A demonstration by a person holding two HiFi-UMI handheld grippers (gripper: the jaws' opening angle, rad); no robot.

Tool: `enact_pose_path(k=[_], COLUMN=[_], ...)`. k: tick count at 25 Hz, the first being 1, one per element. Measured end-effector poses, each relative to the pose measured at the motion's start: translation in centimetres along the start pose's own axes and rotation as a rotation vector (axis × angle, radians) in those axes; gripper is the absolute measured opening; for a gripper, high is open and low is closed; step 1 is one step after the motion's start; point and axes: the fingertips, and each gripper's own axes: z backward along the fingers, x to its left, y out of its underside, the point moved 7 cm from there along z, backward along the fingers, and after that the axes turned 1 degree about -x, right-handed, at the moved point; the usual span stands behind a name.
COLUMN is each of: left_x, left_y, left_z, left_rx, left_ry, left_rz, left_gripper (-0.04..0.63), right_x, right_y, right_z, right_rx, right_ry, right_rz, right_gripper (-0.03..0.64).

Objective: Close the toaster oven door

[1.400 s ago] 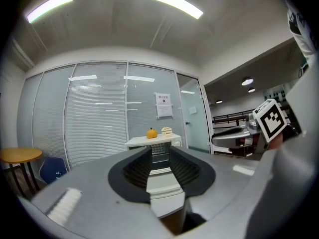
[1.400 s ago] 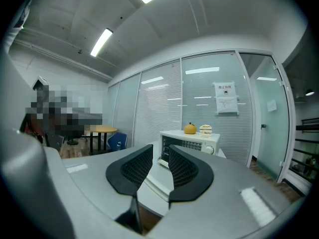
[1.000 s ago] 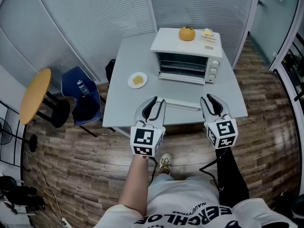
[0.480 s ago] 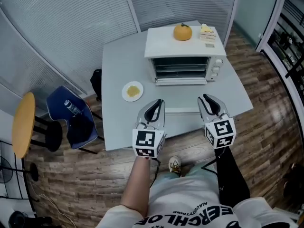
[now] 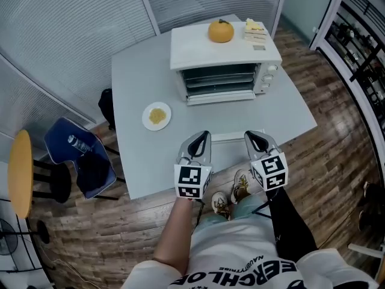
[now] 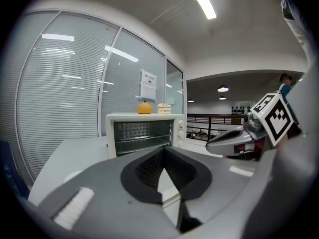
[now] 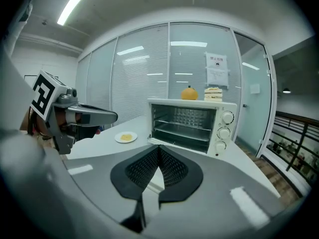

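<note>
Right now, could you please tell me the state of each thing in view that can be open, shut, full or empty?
toaster oven door, open, folded down at the front
toaster oven, racks look bare; orange sits on top
left gripper, shut, holding nothing
right gripper, shut, holding nothing
plate, holds a small yellowish piece of food
</note>
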Motion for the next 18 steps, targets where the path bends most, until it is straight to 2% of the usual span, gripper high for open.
enact_pose_path(k=[8, 13, 18], left_x=[-0.8, -1.3, -0.8], left_y=[5.7, 8.7, 11.9], left_z=[-1.9, -2.4, -2.5], left_rx=[0.110, 0.196, 0.277], left_ry=[0.003, 0.016, -0.004], left_rz=[0.007, 0.045, 0.086], left_gripper=[0.057, 0.057, 0.057], right_x=[-0.6, -1.2, -1.8], right_y=[5.3, 8.1, 10.2], right_z=[-1.4, -2.2, -2.8], right_rx=[0.118, 0.178, 0.235], right_ry=[0.025, 0.022, 0.026], right_rz=[-0.064, -0.112, -0.162], right_gripper=[0.002, 0.002, 0.002])
